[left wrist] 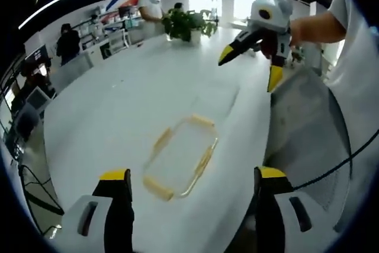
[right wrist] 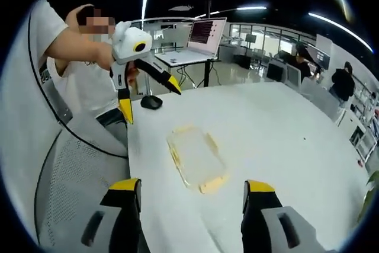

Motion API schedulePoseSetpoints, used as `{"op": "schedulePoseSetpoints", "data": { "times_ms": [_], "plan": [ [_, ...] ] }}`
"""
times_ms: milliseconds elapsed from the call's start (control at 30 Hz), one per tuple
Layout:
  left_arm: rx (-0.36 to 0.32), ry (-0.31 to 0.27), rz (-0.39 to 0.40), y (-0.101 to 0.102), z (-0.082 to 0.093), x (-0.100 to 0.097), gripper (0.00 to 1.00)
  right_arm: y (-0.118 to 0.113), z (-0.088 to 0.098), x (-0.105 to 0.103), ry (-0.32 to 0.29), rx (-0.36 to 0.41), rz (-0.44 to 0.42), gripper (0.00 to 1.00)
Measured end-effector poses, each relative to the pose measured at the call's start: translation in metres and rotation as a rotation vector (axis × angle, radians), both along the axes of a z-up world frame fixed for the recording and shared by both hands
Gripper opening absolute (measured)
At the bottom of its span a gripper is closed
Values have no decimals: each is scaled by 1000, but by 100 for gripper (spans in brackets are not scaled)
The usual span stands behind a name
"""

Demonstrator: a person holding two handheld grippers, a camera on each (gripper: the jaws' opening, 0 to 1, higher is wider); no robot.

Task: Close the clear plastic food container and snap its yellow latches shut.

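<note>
The clear plastic food container [left wrist: 180, 157] [right wrist: 196, 157] with yellow latches [left wrist: 159, 188] lies flat on the white table [left wrist: 118, 111] [right wrist: 284, 134], near its edge by the grey chair [right wrist: 77, 164]. Your left gripper [left wrist: 192, 185] [right wrist: 148, 96] and right gripper [right wrist: 192, 194] [left wrist: 251, 66] both hang above it, jaws wide apart, holding nothing, bare tabletop all around.

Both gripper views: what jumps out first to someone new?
The clear plastic food container with yellow latches lies flat on the long white table, ahead of both grippers. The right gripper hangs over the table's far edge, jaws spread wide; the left gripper hangs likewise open near a black mouse.
</note>
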State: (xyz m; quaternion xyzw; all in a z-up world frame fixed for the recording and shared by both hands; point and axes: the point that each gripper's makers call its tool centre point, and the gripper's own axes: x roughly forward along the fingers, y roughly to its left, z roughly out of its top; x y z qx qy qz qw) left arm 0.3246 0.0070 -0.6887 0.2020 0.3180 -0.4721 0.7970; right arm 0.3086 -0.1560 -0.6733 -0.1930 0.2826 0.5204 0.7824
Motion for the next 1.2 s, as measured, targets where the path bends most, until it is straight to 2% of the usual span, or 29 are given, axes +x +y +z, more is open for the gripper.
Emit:
{"op": "schedulePoseSetpoints", "data": {
  "times_ms": [233, 333, 433, 567, 667, 900, 1100, 1200],
  "plan": [
    [27, 2, -41, 3, -6, 1, 84, -1, -7, 6, 2, -18, 7, 68],
    [32, 11, -83, 1, -9, -2, 86, 2, -9, 8, 18, 3, 8, 67],
    [49, 15, -113, 2, -13, -1, 85, 3, -14, 12, 3, -25, 21, 66],
    [53, 23, -125, 4, -16, 4, 84, 7, -18, 15, 6, -24, 36, 66],
    [62, 24, -118, 6, -16, 8, 85, 8, -20, 16, -16, -45, 65, 62],
    [42, 19, -136, 3, -13, 15, 84, 8, -26, 23, -17, -69, 84, 63],
    [67, 21, -171, 5, -18, 21, 82, 6, -31, 33, -36, -102, 86, 63],
    [92, 1, -206, 5, -20, 22, 82, 6, -33, 36, -25, -100, 88, 62]
  ]
}}
